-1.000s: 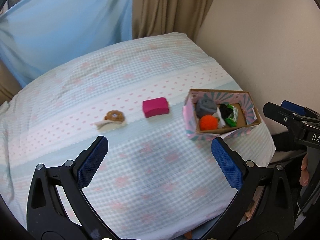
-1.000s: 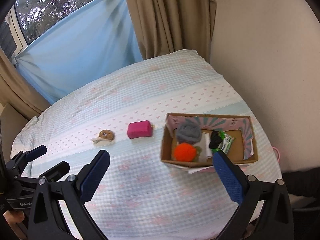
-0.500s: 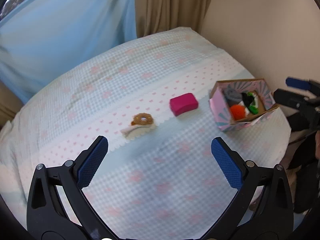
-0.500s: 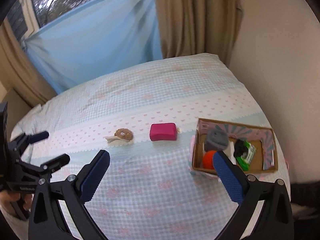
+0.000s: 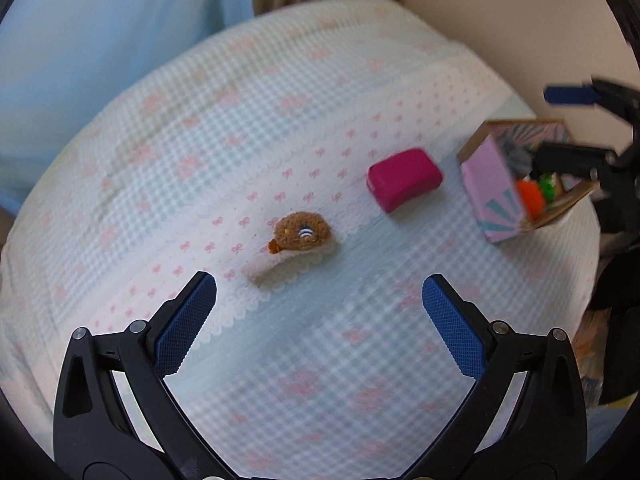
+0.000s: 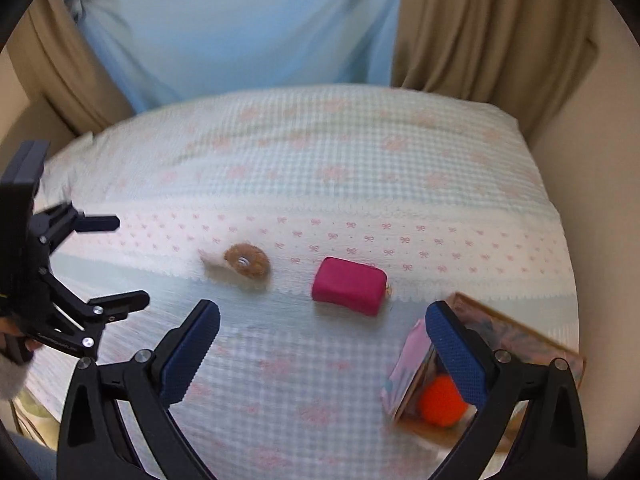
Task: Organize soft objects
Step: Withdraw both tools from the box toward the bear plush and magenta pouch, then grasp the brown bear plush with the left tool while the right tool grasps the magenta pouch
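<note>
While our left gripper (image 5: 319, 304) is hovering wide open just short of the brown plush snail (image 5: 301, 234), the pink pouch (image 5: 404, 179) is lying beside it on the checked bedspread (image 5: 280, 120). Our right gripper (image 6: 322, 334) is also spreading open, empty, over the cardboard box (image 6: 412, 368) holding an orange pompom (image 6: 440, 400)

On the bed (image 5: 304, 128), three things lie in a row: a plush snail (image 5: 300, 236) on the left, a soft block (image 5: 404, 178) in the middle, and a cardboard box (image 5: 492, 184) on the right near the bed's edge. In the box sit a pom-pom ball (image 6: 442, 400) and other soft items, partly hidden. Curtains (image 6: 480, 24) hang behind the bed.
</note>
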Tool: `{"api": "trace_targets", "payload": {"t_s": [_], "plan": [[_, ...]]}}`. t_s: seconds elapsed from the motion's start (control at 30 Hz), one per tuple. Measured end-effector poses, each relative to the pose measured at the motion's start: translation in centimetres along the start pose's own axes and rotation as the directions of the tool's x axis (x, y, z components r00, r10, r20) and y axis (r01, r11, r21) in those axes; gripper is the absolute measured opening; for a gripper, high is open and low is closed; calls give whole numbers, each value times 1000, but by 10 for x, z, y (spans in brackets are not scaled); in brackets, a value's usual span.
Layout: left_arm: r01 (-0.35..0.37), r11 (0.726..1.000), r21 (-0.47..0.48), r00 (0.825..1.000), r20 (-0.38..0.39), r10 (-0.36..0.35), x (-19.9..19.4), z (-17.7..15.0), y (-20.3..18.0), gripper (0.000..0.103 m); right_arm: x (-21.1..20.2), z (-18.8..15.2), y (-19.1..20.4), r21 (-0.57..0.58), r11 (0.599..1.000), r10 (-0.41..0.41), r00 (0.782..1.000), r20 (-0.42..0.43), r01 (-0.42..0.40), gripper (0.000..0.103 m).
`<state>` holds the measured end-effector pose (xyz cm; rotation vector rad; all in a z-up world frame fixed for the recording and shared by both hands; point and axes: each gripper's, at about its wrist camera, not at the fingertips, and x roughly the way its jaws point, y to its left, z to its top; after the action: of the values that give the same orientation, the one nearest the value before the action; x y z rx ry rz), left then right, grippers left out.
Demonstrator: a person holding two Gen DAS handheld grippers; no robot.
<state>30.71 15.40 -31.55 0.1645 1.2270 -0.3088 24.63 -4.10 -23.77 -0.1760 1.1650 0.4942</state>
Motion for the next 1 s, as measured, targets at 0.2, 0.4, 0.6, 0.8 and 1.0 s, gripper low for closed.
{"api": "trace_targets", "payload": {"t_s": [0.2, 0.4, 0.6, 0.8, 1.0], "plan": [[24, 1000, 0, 994, -108, -24, 76, 19, 16, 102, 73, 23, -13, -88, 996, 25, 993, -112, -35, 103], [59, 995, -78, 978, -193, -73, 137, 26, 31, 102, 155, 29, -19, -320, 943, -10, 958, -288, -87, 103], [56, 990, -132, 965, -246, -88, 182, 26, 35, 102, 209, 22, -19, -500, 848, -50, 914, -404, -174, 103], [39, 981, -189, 957, -277, -92, 212, 26, 34, 98, 243, 8, -13, -588, 762, -56, 877, -477, -271, 103], [10, 985, -174, 949, -308, -64, 232, 22, 26, 82, 255, -11, -9, -637, 713, -92, 862, -499, -293, 103]]}}
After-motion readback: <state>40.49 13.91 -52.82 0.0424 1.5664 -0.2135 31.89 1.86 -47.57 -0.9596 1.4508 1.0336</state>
